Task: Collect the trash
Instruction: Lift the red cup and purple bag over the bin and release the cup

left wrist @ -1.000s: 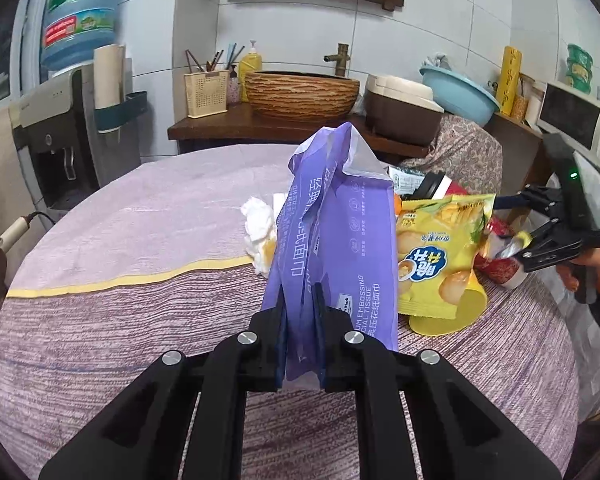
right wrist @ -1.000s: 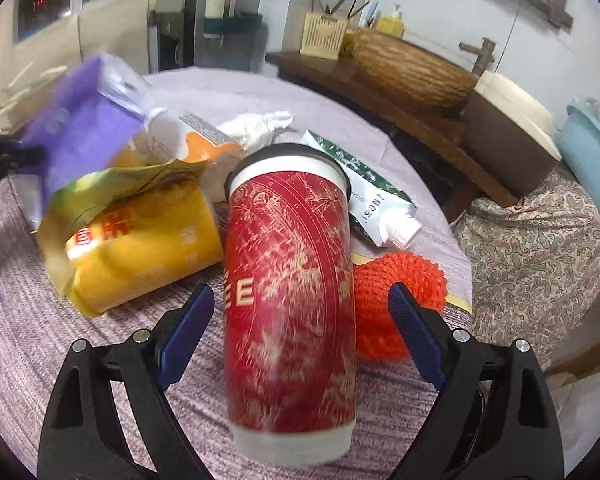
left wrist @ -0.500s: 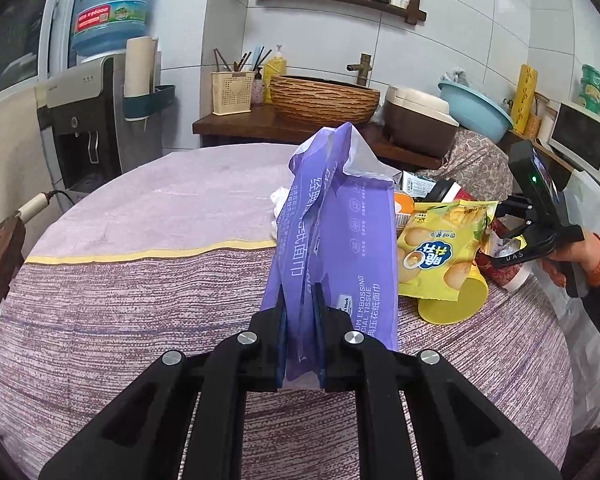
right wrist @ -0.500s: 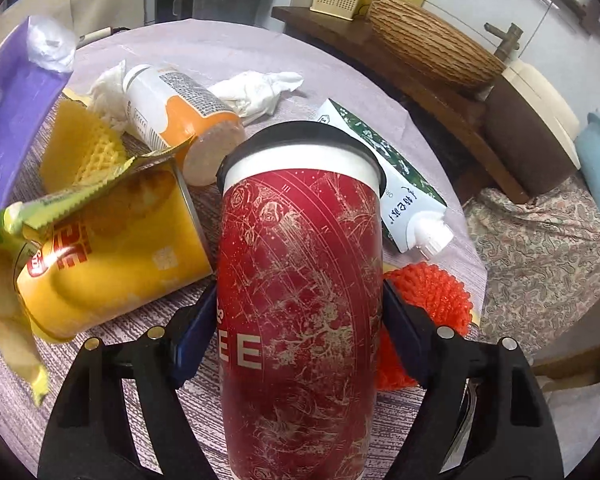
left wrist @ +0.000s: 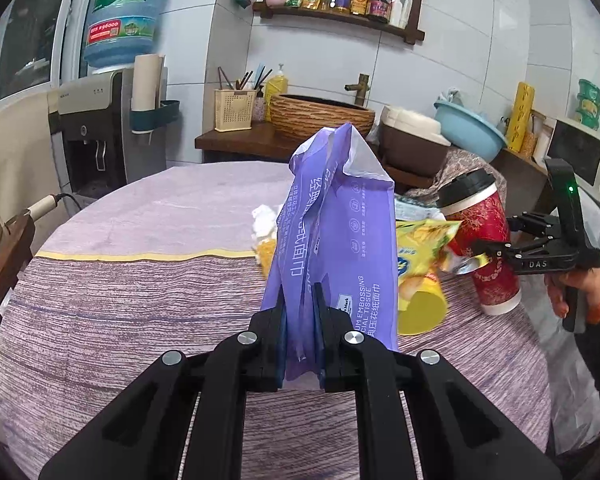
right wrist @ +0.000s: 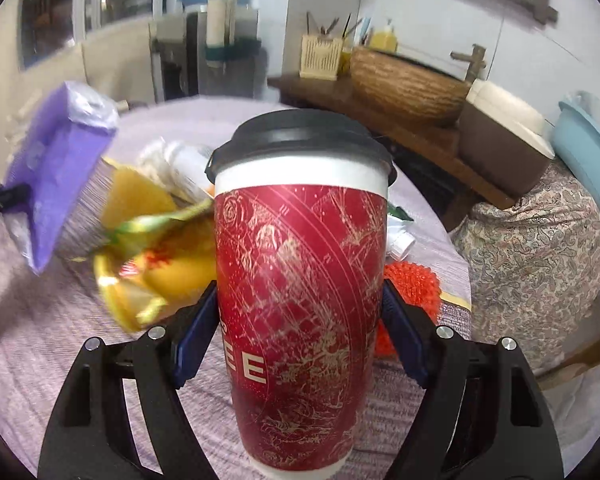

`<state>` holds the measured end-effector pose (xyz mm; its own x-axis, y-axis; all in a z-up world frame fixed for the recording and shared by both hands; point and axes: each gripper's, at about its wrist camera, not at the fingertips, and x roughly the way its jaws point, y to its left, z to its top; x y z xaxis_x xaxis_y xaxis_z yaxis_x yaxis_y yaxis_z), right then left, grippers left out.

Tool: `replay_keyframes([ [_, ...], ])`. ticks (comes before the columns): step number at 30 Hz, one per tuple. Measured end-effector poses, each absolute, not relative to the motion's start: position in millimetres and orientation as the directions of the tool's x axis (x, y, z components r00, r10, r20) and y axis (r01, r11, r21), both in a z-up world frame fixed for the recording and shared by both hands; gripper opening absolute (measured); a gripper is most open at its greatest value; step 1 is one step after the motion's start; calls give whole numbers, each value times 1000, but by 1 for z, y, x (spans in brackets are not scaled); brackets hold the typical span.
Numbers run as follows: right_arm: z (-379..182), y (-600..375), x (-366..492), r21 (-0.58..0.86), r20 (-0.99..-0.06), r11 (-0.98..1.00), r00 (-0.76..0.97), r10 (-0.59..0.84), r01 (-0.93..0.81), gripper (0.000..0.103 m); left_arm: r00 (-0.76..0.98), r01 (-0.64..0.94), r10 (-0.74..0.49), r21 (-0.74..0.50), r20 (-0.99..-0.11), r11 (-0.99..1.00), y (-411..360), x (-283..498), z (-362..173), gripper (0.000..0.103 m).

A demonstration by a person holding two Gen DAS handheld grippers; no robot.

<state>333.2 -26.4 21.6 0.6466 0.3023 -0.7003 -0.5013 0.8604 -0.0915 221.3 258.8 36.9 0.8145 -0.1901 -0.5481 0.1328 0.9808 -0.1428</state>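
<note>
Clamping a purple tissue pack (left wrist: 336,240), the left gripper (left wrist: 300,332) has its 2 fingers pressed against the pack's lower end, and the pack stands upright above the round table (left wrist: 120,280). Right gripper (right wrist: 300,332): its 2 blue-padded fingers (right wrist: 192,340) are closed against the sides of a red paper coffee cup (right wrist: 300,300) with a black lid, gripped at about mid-height. The left wrist view shows this cup tilted, its white base touching or just above the cloth; contact cannot be confirmed.

Just beside the cup lies a yellow snack bag (left wrist: 424,240) over a yellow cup (left wrist: 420,312) on its side. Near these are crumpled white tissue (left wrist: 264,220), a white and orange bottle (right wrist: 188,172), partly hidden, and an orange mesh scrubber (right wrist: 412,284) behind the right finger. A striped purple cloth (left wrist: 100,320) covers the table. Beyond it, well apart, stand a woven basin (left wrist: 320,116) and a water dispenser (left wrist: 96,128).
</note>
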Motion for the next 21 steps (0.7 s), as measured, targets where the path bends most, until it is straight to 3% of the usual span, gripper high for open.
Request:
replay_keyframes([
  [10, 50, -77, 272, 37, -578, 870, 699, 421, -492, 77, 833, 199, -244, -144, -497, 969, 195, 208, 58, 12],
  [21, 47, -159, 225, 150, -525, 902, 741, 420, -405, 77, 780, 342, -390, -189, -489, 920, 101, 214, 52, 12],
])
